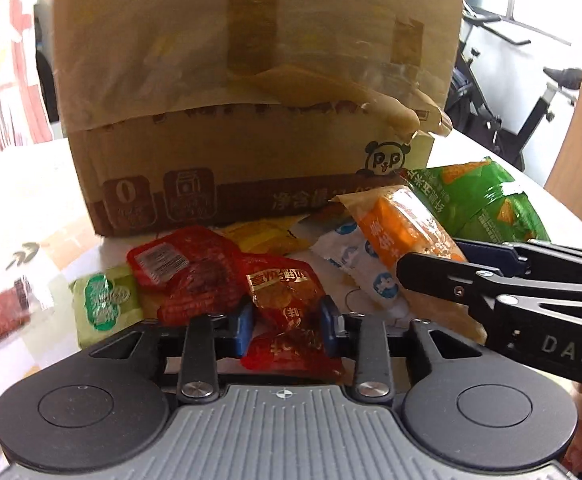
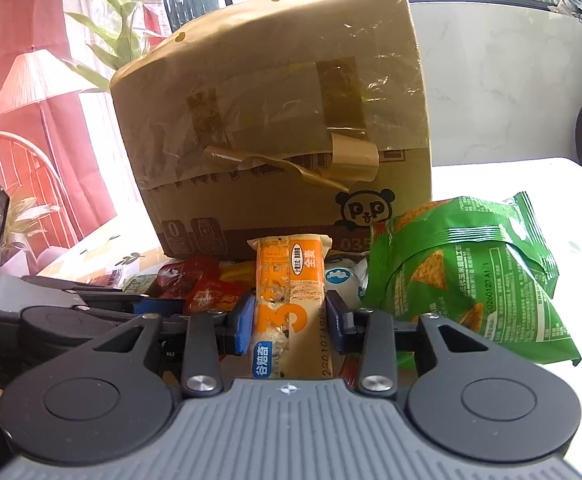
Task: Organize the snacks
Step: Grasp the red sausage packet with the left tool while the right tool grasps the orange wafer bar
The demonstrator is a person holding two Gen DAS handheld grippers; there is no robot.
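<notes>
Right hand-held gripper (image 2: 287, 322) pinches orange bar (image 2: 289, 280) before cardboard box (image 2: 275, 120).

Bright window backlight, blown-out tabletop, soft fisheye-warped edges.

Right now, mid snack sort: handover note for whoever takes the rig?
Left gripper: jaws shut on the red snack packet.
Right gripper: jaws shut on the orange cracker pack.
Other snacks lie loose on the table in front of the cardboard box: green chip bag, white-blue pack, pale green pack.
Done: two grasped.
Left: place both, sort the pile.
</notes>
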